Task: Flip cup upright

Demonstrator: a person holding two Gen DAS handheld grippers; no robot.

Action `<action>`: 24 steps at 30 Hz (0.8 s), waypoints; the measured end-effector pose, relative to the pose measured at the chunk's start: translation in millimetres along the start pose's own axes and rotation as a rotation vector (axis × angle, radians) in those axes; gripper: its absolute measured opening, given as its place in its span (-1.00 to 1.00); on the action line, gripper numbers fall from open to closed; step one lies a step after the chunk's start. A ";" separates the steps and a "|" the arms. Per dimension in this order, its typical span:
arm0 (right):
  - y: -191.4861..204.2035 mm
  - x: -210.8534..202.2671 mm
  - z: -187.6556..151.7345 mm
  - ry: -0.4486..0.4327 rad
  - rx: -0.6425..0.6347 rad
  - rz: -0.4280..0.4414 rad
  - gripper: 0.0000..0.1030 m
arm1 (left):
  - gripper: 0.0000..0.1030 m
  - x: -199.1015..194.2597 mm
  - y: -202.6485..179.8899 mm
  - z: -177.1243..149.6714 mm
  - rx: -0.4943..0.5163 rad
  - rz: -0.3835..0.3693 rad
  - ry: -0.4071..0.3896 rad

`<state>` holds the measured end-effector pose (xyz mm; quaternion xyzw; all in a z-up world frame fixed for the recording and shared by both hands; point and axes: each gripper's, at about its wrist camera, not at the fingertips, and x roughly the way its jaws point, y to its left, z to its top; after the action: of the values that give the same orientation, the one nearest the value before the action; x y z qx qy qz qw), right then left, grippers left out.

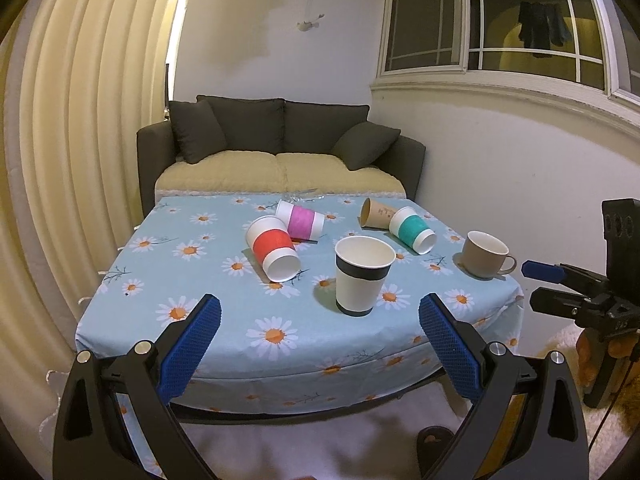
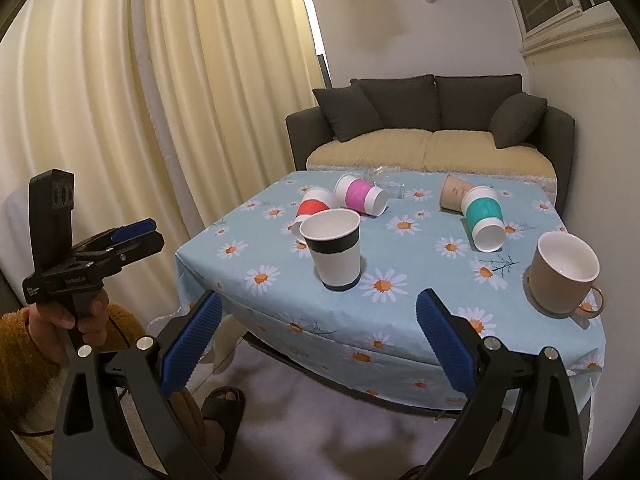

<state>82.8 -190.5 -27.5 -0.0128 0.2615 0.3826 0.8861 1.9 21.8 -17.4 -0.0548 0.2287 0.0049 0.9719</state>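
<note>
- Here, the black-banded paper cup point(image 1: 363, 276) is seen upright on the daisy tablecloth point(image 1: 160, 264); the red-sleeved cup point(image 1: 273, 253) is toppled.
- Left gripper point(image 1: 320, 338) and right gripper point(image 2: 320, 338) are held wide apart, empty, short of the table.

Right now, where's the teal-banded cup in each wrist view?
Left wrist: teal-banded cup lies on its side right of centre, far half of the table, its closed end against the brown paper cup.
Right wrist: same cup right of centre, open end toward the camera.
Shared landmark: beige mug, upright, to its right.
</note>
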 end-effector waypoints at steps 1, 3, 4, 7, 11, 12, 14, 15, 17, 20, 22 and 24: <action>0.2 0.3 -0.1 0.000 0.000 -0.002 0.88 | 0.88 -0.1 0.1 0.2 0.000 -0.003 0.000; 0.3 1.2 -0.1 0.003 0.001 0.001 0.88 | 0.88 0.0 -0.6 0.1 -0.001 -0.003 0.000; 0.5 1.6 -0.3 0.004 0.001 0.000 0.88 | 0.88 0.3 -0.6 0.1 0.000 -0.003 0.001; 1.6 2.9 0.0 0.007 -0.002 0.000 0.88 | 0.88 -0.1 -0.9 -0.8 0.000 -0.003 0.006; 1.6 3.8 0.1 0.008 -0.002 0.000 0.88 | 0.88 0.7 -2.7 -1.2 0.002 -0.003 0.015; 1.8 3.6 0.0 0.009 -0.002 0.000 0.88 | 0.88 0.8 -2.7 -1.2 0.003 -0.006 0.015; 1.6 4.0 0.0 0.009 -0.001 -0.001 0.88 | 0.88 1.0 -3.3 -0.7 0.006 -0.004 0.015; 1.6 4.0 0.0 0.008 0.000 0.000 0.88 | 0.88 1.2 -3.5 -0.8 0.005 -0.004 0.016; 1.7 3.8 0.0 0.007 -0.001 0.000 0.88 | 0.88 1.3 -4.2 -0.7 0.005 -0.004 0.016; 1.8 4.3 0.1 0.009 -0.002 -0.001 0.89 | 0.88 1.7 -4.7 -0.6 0.006 -0.005 0.016; 1.5 4.0 -0.1 0.008 -0.002 -0.001 0.89 | 0.88 1.8 -4.7 -0.7 0.005 -0.007 0.017; 1.7 4.0 -0.1 0.008 -0.002 0.000 0.89 | 0.88 2.0 -4.8 -1.0 0.006 -0.006 0.017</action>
<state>83.8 -186.6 -29.2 -0.0152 0.2648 0.3826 0.8850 3.4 16.8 -18.7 -0.0528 0.2367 0.0010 0.9701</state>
